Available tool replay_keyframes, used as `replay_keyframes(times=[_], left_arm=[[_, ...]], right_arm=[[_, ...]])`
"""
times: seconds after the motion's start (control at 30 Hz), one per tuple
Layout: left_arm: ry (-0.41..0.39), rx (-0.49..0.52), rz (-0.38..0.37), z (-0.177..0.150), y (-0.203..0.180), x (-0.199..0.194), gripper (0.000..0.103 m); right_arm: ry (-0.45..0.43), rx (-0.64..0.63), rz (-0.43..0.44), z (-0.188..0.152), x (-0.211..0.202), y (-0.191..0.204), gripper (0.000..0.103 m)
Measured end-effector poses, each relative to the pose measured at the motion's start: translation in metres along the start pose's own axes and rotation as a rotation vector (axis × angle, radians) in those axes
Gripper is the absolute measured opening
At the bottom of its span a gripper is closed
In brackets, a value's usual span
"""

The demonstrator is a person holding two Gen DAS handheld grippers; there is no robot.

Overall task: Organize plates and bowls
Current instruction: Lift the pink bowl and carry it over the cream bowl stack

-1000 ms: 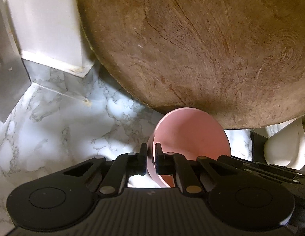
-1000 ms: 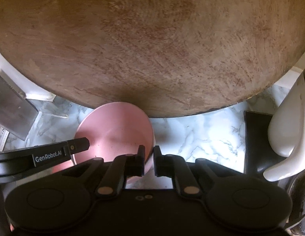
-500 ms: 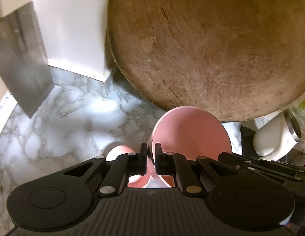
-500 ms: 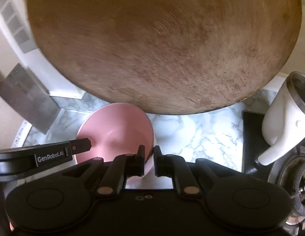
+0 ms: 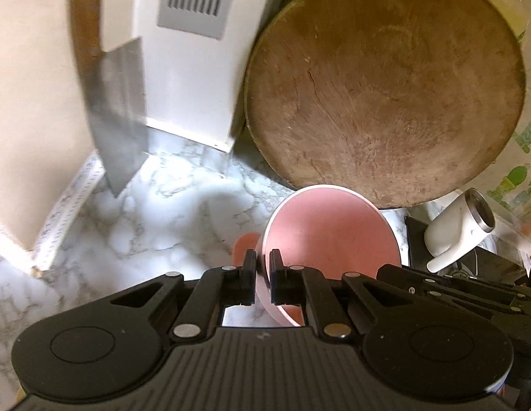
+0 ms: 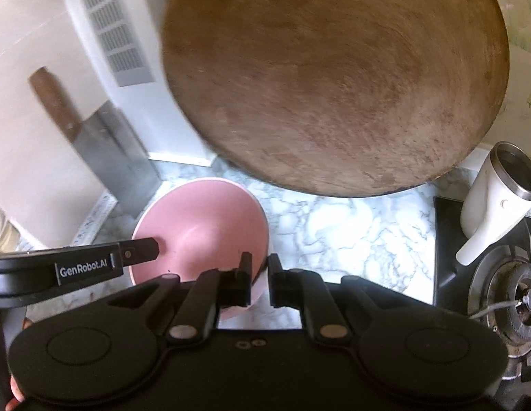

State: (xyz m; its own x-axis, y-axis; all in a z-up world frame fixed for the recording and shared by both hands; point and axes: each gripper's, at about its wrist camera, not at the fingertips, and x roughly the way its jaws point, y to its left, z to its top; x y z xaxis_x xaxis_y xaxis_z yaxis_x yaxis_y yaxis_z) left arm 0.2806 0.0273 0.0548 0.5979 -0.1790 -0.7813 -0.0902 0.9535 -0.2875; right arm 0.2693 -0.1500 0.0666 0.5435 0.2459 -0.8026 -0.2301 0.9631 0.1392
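Note:
A pink bowl (image 5: 330, 239) hangs above the marble counter (image 5: 162, 226), carried between both grippers. My left gripper (image 5: 263, 267) is shut on the bowl's left rim. In the right wrist view the same bowl (image 6: 203, 226) shows its inside, and my right gripper (image 6: 259, 270) is shut on its right rim. The left gripper's fingertip (image 6: 142, 251) reaches in over the bowl's left side there. A small pink patch (image 5: 243, 246) shows just left of the bowl; I cannot tell what it is.
A big round wooden chopping board (image 6: 334, 78) leans against the back wall. A cleaver (image 6: 107, 150) stands at the left beside a white vented box (image 5: 193, 34). A white steel-rimmed mug (image 6: 498, 198) and a gas burner (image 6: 515, 301) are at the right.
Both grippers have risen and drawn back from the chopping board with the pink bowl between them. The board looks smaller, and the cleaver, vented box and mug have come into view.

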Motion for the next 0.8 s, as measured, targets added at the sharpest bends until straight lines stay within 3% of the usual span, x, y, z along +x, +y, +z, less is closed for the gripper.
replay_keyframes(times=[0.4,0.8], left_arm=[[-0.044,-0.014,0.044,-0.033,0.039,-0.064,0.007],[-0.04,-0.077,0.089,-0.068,0.096,-0.105,0.007]], right_arm=[[-0.008,-0.054,0.052,-0.035,-0.031,0.057,0.01],[0.015,-0.121,0.119,-0.062,-0.038,0.115,0.01]])
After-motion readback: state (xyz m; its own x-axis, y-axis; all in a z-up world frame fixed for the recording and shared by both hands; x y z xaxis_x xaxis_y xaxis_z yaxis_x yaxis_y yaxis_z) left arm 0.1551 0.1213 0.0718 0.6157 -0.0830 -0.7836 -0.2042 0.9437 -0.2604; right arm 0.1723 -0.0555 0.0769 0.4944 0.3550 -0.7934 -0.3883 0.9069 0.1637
